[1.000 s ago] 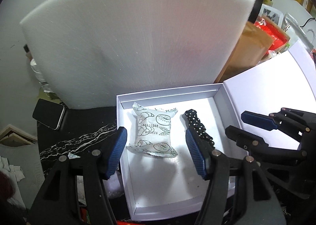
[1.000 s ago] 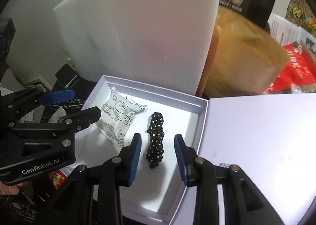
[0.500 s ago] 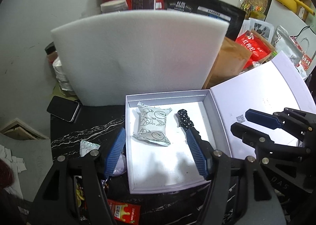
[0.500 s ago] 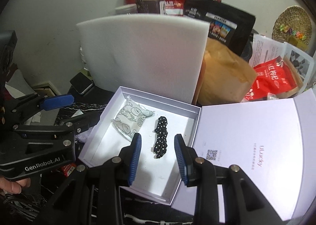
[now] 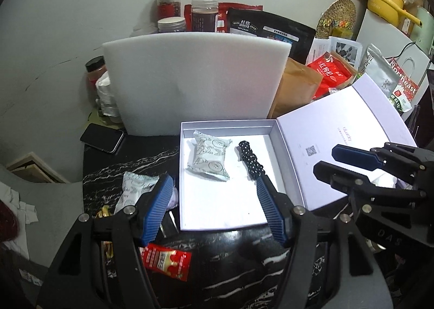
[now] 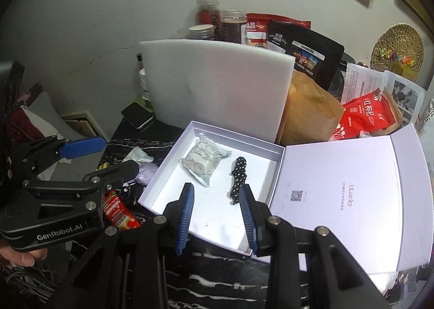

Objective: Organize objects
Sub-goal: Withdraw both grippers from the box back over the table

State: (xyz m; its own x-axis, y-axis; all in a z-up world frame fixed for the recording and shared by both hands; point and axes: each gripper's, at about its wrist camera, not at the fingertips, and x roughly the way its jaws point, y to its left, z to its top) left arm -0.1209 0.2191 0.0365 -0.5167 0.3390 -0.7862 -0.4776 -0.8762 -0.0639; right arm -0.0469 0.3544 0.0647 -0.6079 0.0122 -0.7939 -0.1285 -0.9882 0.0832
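Left gripper (image 5: 217,208): pointing down and forward, jaws standing wide apart, nothing lying between the blue pads.
Right gripper (image 6: 217,216): pointing down and forward, jaws standing narrower, nothing sitting between its pads.
Placement: both grippers hanging side by side at the near edge, not touching.
Hand (image 6: 20,257): fingers curling under the left gripper's body.

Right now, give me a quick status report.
Left hand-held gripper and right hand-held gripper open, empty. Snack packet, dotted hair tie in white box. Nothing blocking.
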